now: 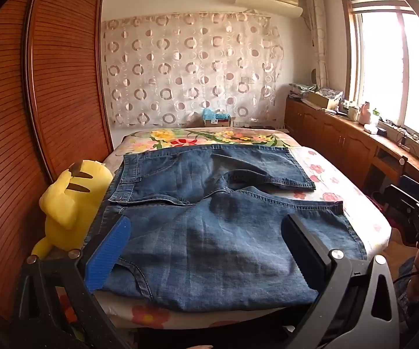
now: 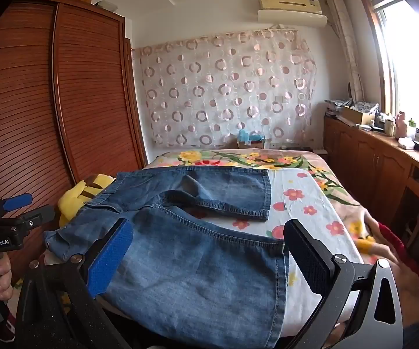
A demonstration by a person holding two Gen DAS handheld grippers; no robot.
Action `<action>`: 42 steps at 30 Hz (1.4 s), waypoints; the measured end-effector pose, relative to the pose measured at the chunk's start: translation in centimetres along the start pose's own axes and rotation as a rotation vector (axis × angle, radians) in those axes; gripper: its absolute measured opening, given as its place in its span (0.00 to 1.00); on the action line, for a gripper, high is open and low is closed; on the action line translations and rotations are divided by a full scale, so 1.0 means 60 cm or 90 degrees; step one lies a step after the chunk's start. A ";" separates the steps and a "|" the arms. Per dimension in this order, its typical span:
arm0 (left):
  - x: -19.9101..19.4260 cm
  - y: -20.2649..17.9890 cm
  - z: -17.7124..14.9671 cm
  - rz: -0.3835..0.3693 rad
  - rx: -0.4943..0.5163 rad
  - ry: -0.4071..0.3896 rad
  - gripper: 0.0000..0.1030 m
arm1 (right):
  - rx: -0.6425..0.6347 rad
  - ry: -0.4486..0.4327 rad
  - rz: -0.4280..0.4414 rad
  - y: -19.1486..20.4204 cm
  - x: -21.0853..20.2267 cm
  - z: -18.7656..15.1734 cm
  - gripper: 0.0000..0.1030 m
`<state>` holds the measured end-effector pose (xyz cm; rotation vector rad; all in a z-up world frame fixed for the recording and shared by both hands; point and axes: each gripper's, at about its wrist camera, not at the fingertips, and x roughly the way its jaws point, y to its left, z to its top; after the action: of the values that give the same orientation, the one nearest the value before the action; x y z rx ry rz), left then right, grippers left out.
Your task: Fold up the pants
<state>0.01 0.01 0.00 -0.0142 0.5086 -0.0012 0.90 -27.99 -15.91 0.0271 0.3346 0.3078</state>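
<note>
Left wrist view: the pants (image 1: 209, 232) are spread crosswise on the bed (image 1: 355, 192), waistband at frame left, beneath the left gripper (image 1: 206, 247), fingers apart; the right gripper (image 2: 209, 250), likewise spread, is held over the near leg's hem.

Both wrist views look from the bed's (image 1: 355, 203) foot toward the curtain (image 2: 226, 87) — sharing the jeans (image 1: 209, 232), close below.

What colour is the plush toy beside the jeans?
Yellow, with dark ear tips; the plush toy shows best in the left wrist view.
</note>
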 end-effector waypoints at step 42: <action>0.000 0.000 0.000 0.003 0.002 -0.006 1.00 | -0.004 -0.007 0.003 0.005 -0.006 -0.001 1.00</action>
<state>-0.02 0.00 0.01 -0.0102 0.4994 0.0021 0.45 -27.85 -15.82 0.0238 0.3224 0.3136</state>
